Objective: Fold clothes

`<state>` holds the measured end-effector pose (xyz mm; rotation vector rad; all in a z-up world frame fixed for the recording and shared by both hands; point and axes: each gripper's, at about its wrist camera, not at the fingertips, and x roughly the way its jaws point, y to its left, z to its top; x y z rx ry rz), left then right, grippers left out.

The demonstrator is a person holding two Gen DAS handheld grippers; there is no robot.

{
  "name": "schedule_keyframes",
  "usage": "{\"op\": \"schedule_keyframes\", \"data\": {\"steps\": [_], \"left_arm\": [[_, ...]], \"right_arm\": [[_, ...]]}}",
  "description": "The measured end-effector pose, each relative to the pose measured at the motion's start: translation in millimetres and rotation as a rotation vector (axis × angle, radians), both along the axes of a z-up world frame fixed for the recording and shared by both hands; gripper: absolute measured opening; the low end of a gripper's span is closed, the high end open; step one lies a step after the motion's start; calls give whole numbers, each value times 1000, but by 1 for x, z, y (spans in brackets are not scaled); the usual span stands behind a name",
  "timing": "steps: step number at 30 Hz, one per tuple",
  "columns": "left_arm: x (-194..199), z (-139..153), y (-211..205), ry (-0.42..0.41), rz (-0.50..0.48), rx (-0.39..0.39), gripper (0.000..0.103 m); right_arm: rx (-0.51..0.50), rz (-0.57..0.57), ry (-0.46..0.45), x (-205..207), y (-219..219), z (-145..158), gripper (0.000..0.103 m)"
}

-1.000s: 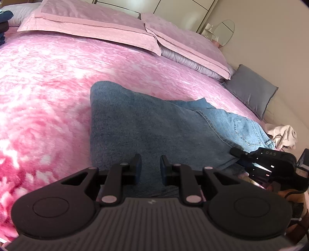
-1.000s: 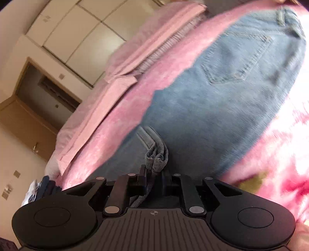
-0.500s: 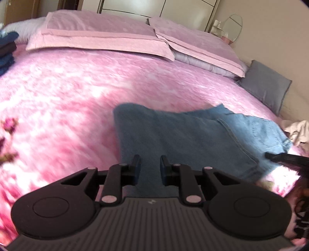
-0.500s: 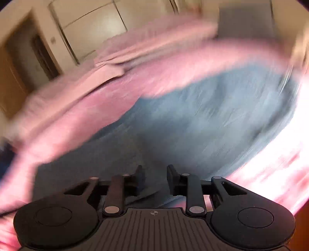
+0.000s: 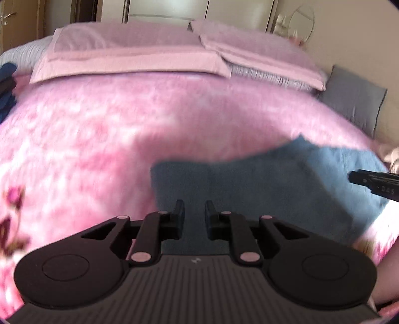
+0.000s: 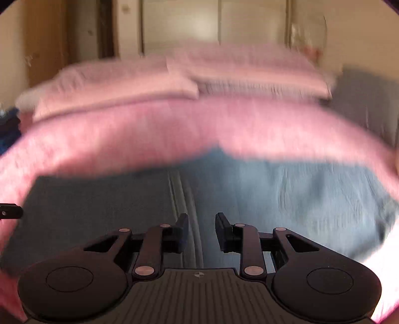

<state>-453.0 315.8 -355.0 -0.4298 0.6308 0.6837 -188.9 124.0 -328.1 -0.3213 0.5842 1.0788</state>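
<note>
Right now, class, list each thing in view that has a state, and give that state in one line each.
jeans: folded, lying flat on the bed, held by neither gripper
left gripper: open, nothing between its fingers
right gripper: open, nothing between its fingers
blanket: spread over the bed
pink pillows: lying at the head of the bed
grey cushion: propped at the bed's right edge

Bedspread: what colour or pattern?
Pink, mottled with white patches; the bedspread shows best in the left wrist view.

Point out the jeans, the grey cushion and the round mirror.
jeans (image 5: 274, 179): left wrist view, middle of the folded denim.
grey cushion (image 5: 354, 99): left wrist view, centre of its face.
round mirror (image 5: 303, 23): left wrist view, middle of the glass.
</note>
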Motion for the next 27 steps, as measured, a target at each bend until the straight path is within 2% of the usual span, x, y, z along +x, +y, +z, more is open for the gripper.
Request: {"op": "schedule_keyframes", "data": {"steps": [4,6,8,11,13,15,18,21,23,25,27], "left_arm": [[32,-18,31,29,-5,20,13],[48,-31,41,77,-7,26,13],[54,-42,44,87,0,25,13],[57,-40,42,98,18,32,13],[44,-32,26,81,13,24,10],[29,-23,7,55,4,11,10],[5,-10,-22,15,-11,-9,9],[-16,-2,-49,-13,-18,-39,10],[-19,-15,-59,27,10,-75,10],[-17,-19,-65,58,37,-71,10],[-15,-18,-71,86,65,-66,10]], "right_arm": [[-23,66,11,12,51,-21,29],[-93,55,5,21,78,-41,29],[-131,56,6,26,89,-63,28],[-129,60,-10,23,81,-63,29],[-111,46,-1,25,72,-57,29],[-78,38,-27,19,53,-42,29],[-40,49,4,4,10,-23,29],[-63,60,28,-15,-23,-21,29],[-122,45,63,-21,-31,-34,29],[-131,39,75,-21,-31,-48,29],[-152,27,81,-23,-32,-41,29]]}}
